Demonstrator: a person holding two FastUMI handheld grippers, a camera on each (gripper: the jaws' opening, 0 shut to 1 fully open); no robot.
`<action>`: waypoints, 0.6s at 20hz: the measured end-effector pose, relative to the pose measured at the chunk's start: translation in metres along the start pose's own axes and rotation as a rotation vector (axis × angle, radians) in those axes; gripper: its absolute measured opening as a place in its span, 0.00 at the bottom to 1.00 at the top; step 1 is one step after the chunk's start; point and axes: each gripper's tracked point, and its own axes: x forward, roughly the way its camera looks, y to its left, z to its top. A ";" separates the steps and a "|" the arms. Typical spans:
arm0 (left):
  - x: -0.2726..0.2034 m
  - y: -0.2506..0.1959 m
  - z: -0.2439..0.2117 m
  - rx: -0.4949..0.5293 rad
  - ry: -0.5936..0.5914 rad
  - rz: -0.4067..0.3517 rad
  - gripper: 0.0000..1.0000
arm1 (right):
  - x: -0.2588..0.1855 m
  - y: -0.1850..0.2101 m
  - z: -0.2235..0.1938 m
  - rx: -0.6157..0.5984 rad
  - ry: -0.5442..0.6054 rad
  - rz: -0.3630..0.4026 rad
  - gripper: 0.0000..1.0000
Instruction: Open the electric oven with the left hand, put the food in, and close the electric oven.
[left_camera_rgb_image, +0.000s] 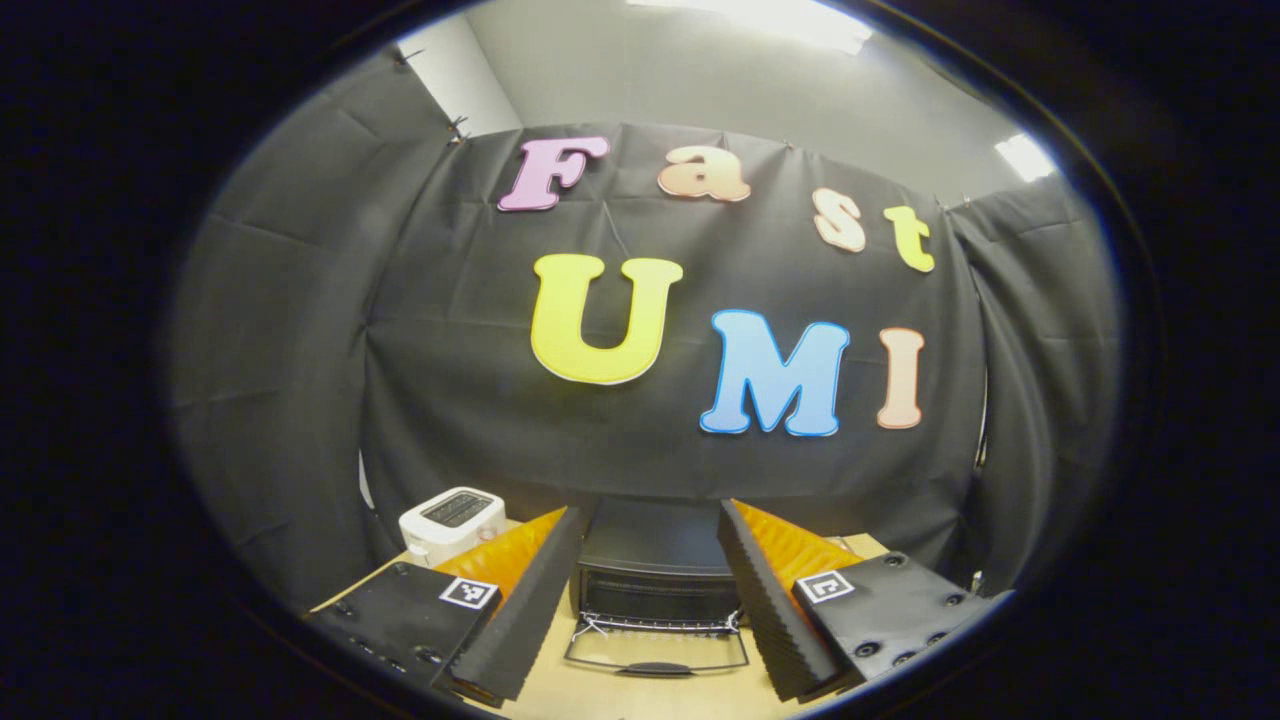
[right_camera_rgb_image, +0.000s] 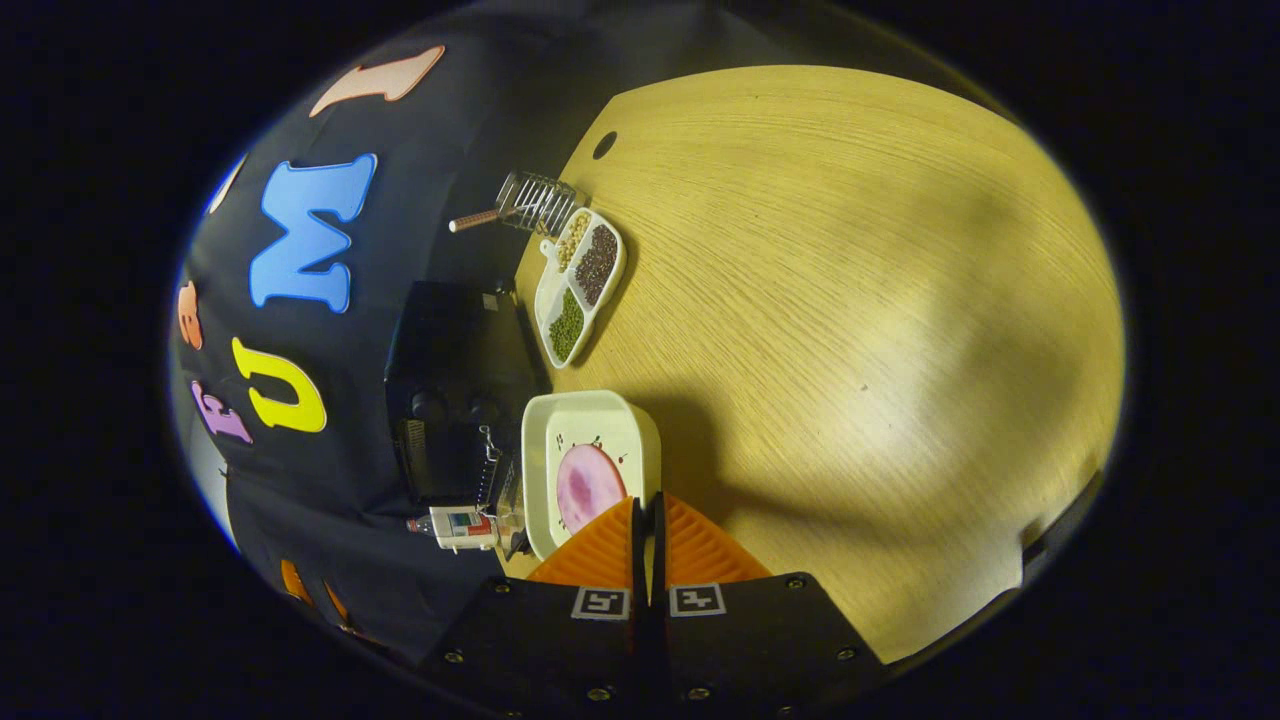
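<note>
Wooden table carries the black oven, door down. Left gripper spread apart; right gripper clamped on the white tray's rim at 6 o'clock.

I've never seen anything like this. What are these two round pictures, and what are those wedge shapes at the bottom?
A person holds a pair of tongs in each hand, and a fisheye camera rides on each.

Left gripper view: the left tongs stand open, facing a black electric oven whose door lies folded down. A white toaster sits beside it.

Right gripper view: the right tongs are closed on the rim of a white dish holding pink food, near the oven. A divided tray of beans and a wire rack rest on the wooden table.
</note>
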 end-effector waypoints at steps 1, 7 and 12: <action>0.001 0.000 -0.001 -0.006 0.002 -0.013 0.93 | -0.005 0.004 -0.005 0.023 -0.025 -0.007 0.00; 0.005 0.016 0.001 0.022 0.003 -0.059 0.98 | -0.024 0.032 -0.037 0.083 -0.136 -0.028 0.00; 0.006 0.037 -0.007 -0.004 0.018 -0.086 0.98 | -0.015 0.073 -0.072 0.117 -0.178 0.015 0.00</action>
